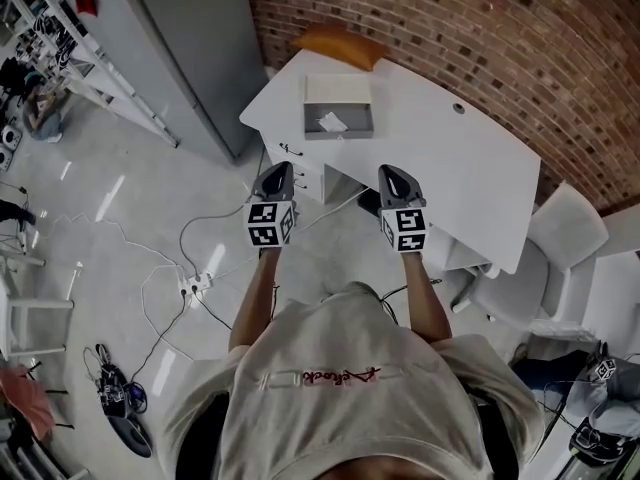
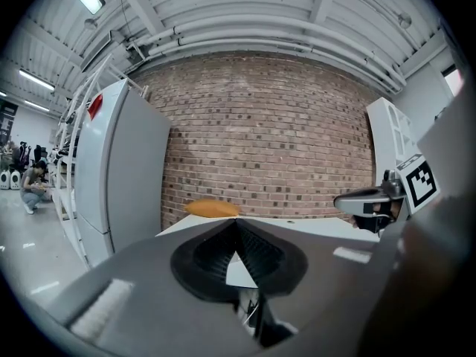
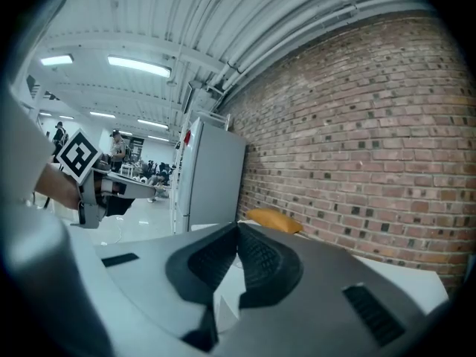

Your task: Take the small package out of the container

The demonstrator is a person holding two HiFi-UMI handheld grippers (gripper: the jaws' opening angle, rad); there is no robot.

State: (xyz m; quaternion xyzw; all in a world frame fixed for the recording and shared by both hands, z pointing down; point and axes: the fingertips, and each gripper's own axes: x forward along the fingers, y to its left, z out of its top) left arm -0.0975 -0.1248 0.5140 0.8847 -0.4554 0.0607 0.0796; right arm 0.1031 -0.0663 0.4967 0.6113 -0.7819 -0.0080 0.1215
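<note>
A grey open container (image 1: 338, 118) stands on the white table (image 1: 470, 168) near its far left corner. Inside it lies a small white package (image 1: 332, 122). My left gripper (image 1: 279, 170) and right gripper (image 1: 394, 173) hover side by side in front of the table's near edge, short of the container, both pointing toward it. Each is shut with nothing between its jaws. The left gripper view shows its closed jaws (image 2: 236, 223) meeting at the tips, with the right gripper (image 2: 370, 201) off to the side. In the right gripper view the jaws (image 3: 238, 226) are pressed together too. Both gripper views hide the container.
An orange cushion (image 1: 340, 44) lies at the table's far edge against the brick wall (image 1: 480, 28). A grey cabinet (image 1: 190, 48) stands left of the table, white drawers (image 1: 300, 156) beneath it, a white chair (image 1: 562, 238) to the right. Cables and a power strip (image 1: 195, 286) lie on the floor.
</note>
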